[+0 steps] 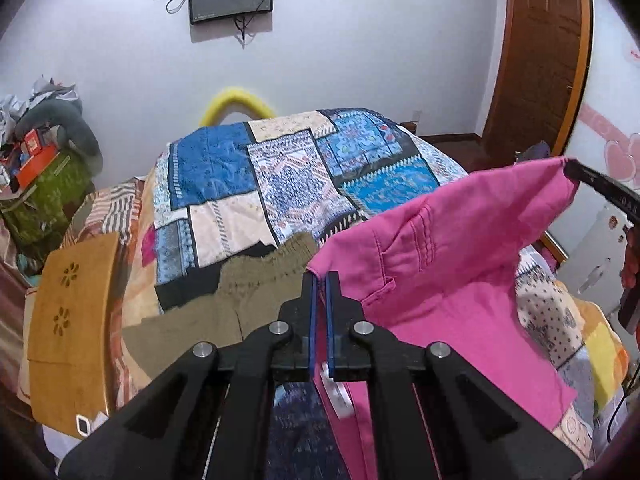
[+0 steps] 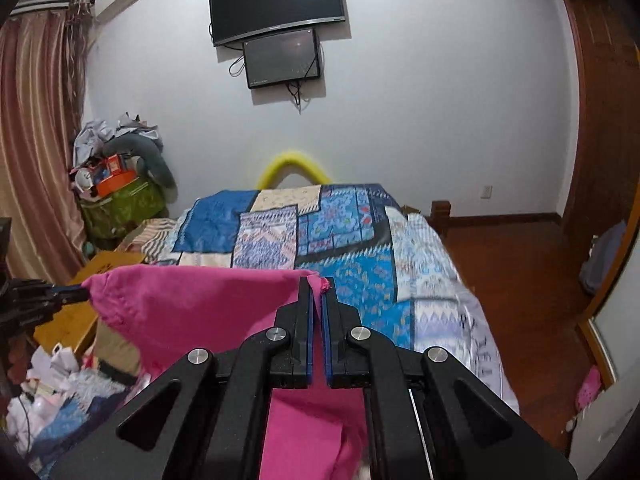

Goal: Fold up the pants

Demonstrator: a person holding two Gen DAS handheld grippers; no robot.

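The pink pants [image 1: 448,264] hang stretched in the air above the bed, held at two corners of one edge. My left gripper [image 1: 320,278] is shut on the left corner of the pink cloth, which runs down between its blue pads. My right gripper [image 2: 319,280] is shut on the other corner, a small tuft of pink cloth [image 2: 324,283] sticking out past the tips. The right gripper's finger shows at the far right of the left wrist view [image 1: 588,176]. The left gripper shows at the left edge of the right wrist view [image 2: 60,296]. The pants [image 2: 192,312] sag between them.
The bed carries a blue patchwork cover [image 1: 280,176] and an olive garment [image 1: 224,304] lying beside the pink pants. A wooden board [image 1: 72,320] stands at the bed's left. Clutter piles [image 2: 116,184] fill the left corner; wooden floor [image 2: 516,272] lies to the right.
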